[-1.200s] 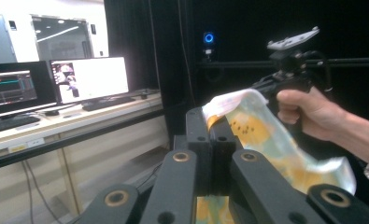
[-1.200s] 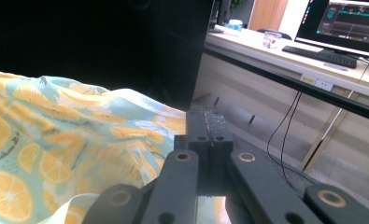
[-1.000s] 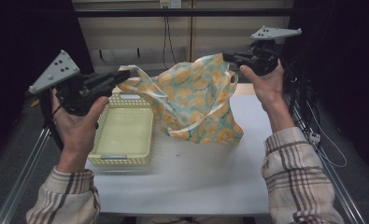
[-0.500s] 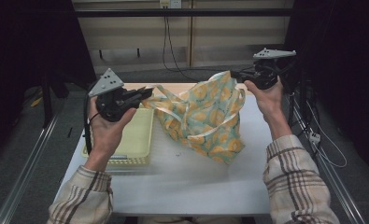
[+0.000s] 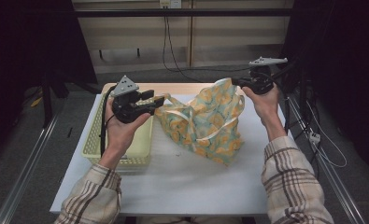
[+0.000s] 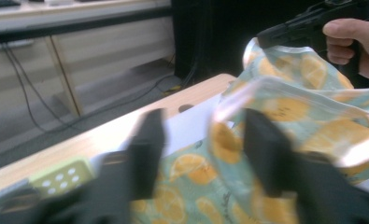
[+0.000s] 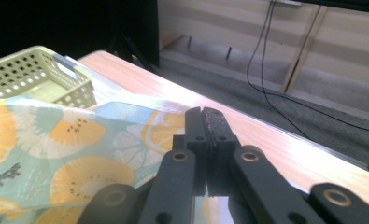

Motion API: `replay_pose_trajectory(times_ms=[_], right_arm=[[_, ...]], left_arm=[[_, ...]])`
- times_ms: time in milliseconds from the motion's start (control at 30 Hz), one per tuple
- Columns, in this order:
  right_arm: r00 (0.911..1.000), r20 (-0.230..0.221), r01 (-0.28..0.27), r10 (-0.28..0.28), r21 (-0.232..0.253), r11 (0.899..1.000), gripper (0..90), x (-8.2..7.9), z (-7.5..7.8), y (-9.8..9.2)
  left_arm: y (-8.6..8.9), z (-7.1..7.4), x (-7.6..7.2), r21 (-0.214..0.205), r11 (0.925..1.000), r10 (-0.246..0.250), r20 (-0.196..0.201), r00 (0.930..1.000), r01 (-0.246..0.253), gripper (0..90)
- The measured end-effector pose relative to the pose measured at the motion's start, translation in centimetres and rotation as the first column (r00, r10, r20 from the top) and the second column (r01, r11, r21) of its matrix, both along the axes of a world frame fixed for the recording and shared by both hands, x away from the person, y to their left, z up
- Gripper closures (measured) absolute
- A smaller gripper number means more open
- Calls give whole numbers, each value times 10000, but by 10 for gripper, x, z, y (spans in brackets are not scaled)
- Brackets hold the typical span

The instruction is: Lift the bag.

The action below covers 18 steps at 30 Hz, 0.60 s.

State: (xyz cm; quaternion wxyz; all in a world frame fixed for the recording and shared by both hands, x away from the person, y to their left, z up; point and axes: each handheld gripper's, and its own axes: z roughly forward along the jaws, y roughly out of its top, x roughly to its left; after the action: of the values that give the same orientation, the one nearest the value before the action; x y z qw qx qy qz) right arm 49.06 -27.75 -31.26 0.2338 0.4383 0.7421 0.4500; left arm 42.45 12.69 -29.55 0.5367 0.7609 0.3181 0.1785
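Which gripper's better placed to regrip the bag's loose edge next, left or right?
Left. The left gripper has open jaws, just opened, with the citrus-print bag edge between them in the left gripper view. The right gripper is shut on the bag's far corner.

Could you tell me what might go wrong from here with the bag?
1. The left claw has just been opening around the citrus-print bag, so that side may sag or slip free.
2. The right claw alone pinches the rim; the bag may swing.
3. The loose ribbon handle could snag on the basket.
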Motion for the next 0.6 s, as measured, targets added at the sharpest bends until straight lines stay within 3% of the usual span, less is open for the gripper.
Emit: replay_pose_trajectory(times_ms=[100, 200, 300, 433, 600], right_arm=[[9995, -209, 217, -221, -217, 9995, 800, 3, -4, 1], [9986, -374, 359, -363, -126, 9993, 654, 2, -8, -1], [9991, -394, 170, -168, 65, 9998, 526, -2, -9, -5], [9989, -357, 300, -296, 124, 9995, 384, -12, -6, -11], [9989, -287, 366, -364, 67, 9993, 264, -32, -7, -17]], left_arm=[[4, 1, -4, -119, 9998, -146, -12, 9999, 145, 253], [8, 2, -11, -230, 9994, -265, 4, 9996, 265, 152], [12, 1, -15, -216, 9996, -196, 4, 9998, 196, 99], [14, -7, -16, 77, 9999, -76, -56, 10000, 77, 66], [18, -17, -22, 229, 9997, -107, -183, 9998, 111, 42]])
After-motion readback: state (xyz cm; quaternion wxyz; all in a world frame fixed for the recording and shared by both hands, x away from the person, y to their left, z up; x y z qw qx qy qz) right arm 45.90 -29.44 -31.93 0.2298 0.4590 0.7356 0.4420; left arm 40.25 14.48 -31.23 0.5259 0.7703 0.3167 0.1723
